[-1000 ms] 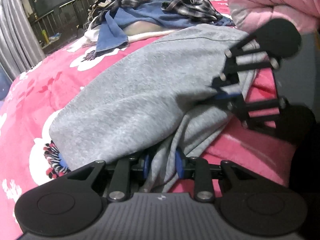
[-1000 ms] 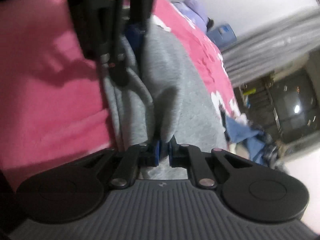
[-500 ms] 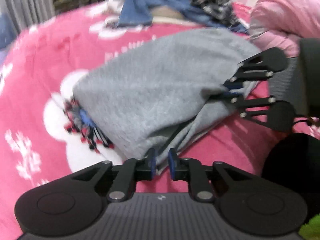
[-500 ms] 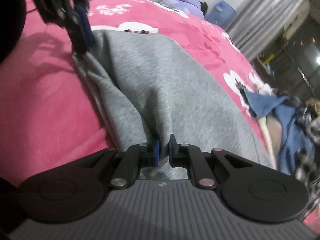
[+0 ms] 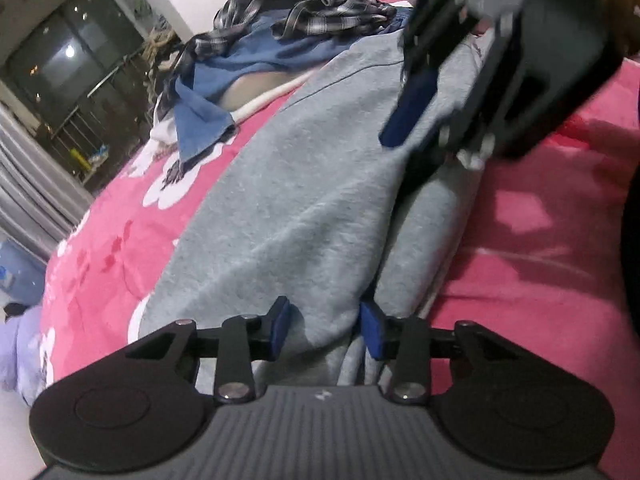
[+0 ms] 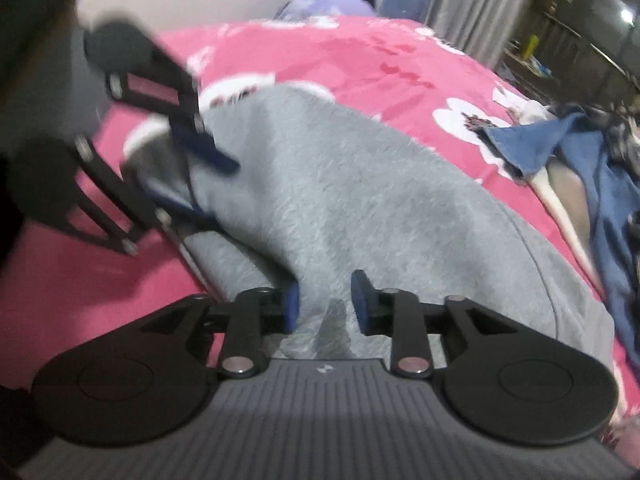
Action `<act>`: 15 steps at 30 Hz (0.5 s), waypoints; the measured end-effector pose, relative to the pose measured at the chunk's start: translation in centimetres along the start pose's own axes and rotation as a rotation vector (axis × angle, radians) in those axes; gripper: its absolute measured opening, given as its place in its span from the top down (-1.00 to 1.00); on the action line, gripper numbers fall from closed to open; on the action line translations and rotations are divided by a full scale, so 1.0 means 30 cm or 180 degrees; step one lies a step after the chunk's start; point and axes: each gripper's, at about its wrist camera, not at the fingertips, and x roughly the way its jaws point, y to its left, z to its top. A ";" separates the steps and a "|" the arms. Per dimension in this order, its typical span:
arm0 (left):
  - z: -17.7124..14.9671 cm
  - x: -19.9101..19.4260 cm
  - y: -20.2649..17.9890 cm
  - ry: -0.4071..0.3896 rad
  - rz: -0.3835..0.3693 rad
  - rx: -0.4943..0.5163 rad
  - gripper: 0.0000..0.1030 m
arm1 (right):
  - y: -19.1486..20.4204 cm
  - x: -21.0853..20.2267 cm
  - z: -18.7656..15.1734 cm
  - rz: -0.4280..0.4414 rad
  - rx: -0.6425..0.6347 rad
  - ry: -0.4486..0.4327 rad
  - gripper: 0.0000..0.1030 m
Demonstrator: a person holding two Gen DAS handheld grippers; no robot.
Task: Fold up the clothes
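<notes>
Releasing the grey garment (image 5: 304, 200), we have both sets of jaws opening at its near folded edge on the pink bedspread (image 5: 540, 240). Our left gripper (image 5: 324, 326) stands at a narrow gap with a ridge of grey cloth between its pads, not visibly pressed. Our right gripper (image 6: 325, 304) is likewise narrowly parted over the cloth, further along the same edge. The fold lies toward the bed's near side, well apart from the blue and plaid pile (image 5: 280, 40) at the far end. We judge 1 risk: fleece could snag a pad as we withdraw, dragging the fold open.
</notes>
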 end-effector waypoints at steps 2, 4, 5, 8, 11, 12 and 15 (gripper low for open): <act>0.003 -0.004 0.004 -0.0050 0.0015 -0.0064 0.31 | 0.001 -0.053 0.011 0.0003 0.0050 -0.0087 0.47; 0.001 -0.012 0.009 -0.0157 0.0027 -0.0117 0.42 | 0.014 -0.092 0.024 0.0096 0.0050 -0.0164 0.47; 0.000 -0.012 0.009 -0.0191 0.0045 -0.0145 0.54 | 0.022 -0.100 0.031 0.0168 0.0066 -0.0158 0.48; -0.004 -0.016 0.018 -0.0267 0.0103 -0.0275 0.80 | 0.059 -0.081 0.043 0.0458 0.0135 -0.0067 0.53; -0.008 -0.049 0.050 -0.0381 0.0114 -0.0480 0.84 | 0.099 -0.002 0.043 0.0572 0.0097 0.0129 0.77; -0.008 -0.064 0.061 -0.0428 0.0124 -0.0513 0.85 | 0.110 0.030 0.043 0.0516 0.0062 0.0189 0.80; -0.012 -0.120 0.089 -0.0580 0.0146 -0.0592 0.86 | 0.096 0.100 0.053 0.0377 0.0194 0.0234 0.88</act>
